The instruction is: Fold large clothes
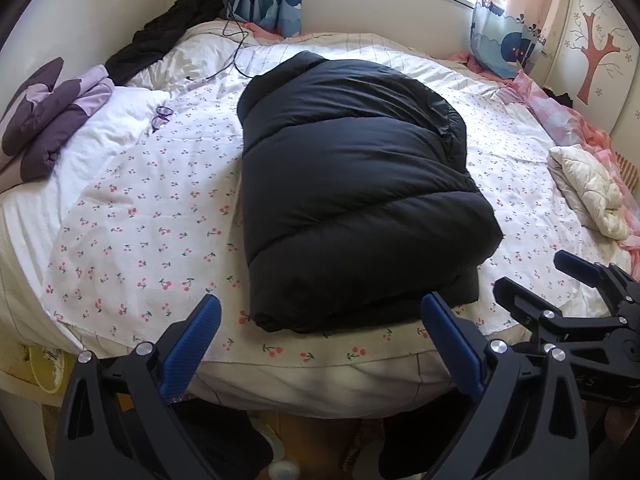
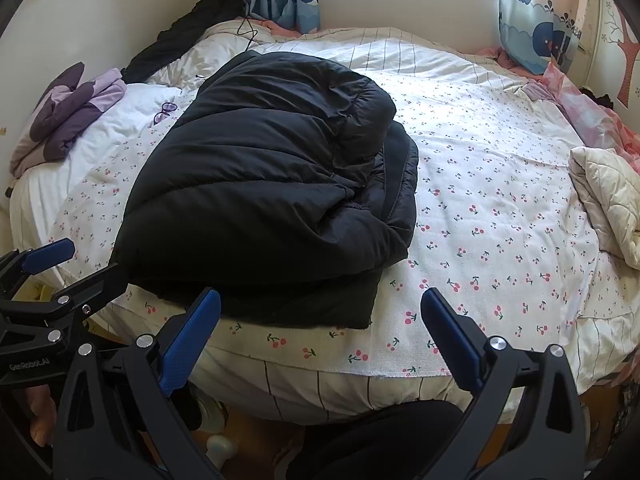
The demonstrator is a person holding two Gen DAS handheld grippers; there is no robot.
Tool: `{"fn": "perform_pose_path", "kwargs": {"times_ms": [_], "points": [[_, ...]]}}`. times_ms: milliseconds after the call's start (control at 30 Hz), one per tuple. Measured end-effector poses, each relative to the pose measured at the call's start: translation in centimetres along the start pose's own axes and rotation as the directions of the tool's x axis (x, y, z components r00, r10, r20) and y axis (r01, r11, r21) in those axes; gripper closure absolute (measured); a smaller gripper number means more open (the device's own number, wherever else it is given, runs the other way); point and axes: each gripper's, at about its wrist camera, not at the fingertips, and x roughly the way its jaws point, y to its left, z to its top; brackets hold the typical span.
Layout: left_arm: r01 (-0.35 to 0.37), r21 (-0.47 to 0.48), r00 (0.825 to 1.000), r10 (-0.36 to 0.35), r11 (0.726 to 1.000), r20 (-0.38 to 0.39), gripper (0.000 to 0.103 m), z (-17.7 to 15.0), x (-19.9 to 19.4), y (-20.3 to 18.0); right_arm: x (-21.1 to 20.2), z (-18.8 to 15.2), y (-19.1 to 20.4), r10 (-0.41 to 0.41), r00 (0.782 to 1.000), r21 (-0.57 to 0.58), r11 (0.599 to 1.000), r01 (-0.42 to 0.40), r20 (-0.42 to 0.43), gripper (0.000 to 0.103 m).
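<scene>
Both jaws spread apart, empty; black puffer jacket (image 1: 352,184) half-folded on bed (image 1: 152,216), next pinch near hem, fold away evenly.

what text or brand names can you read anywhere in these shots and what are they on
"GenRobot.AI": white print on the body of the left claw, seen in the right wrist view.
Faint letters on the body of the right claw, in the left wrist view: too blurred to read.
Nothing readable on the black puffer jacket or the cherry-print sheet.

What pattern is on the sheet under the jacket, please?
White with small red cherries on the sheet; the right wrist view shows it best.
</scene>
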Motion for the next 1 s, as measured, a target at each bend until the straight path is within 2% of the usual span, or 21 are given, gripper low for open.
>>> {"fn": "perform_pose_path", "kwargs": {"times_ms": [767,1000], "points": [[-0.005,0.005,1.0,0.005,1.0,-0.009,0.007,-0.1,0.4,-0.4,0.9,-0.8,-0.2,0.015,1.0,0.009,1.0,-0.015,-0.022,0.006],[0.013,0.002,1.0,-0.013,1.0,-0.015,0.007,-0.1,0.6,-0.5,1.1,-0.9,-0.2,0.016,1.0,0.011,1.0,-0.016,-0.026,0.006]]}}
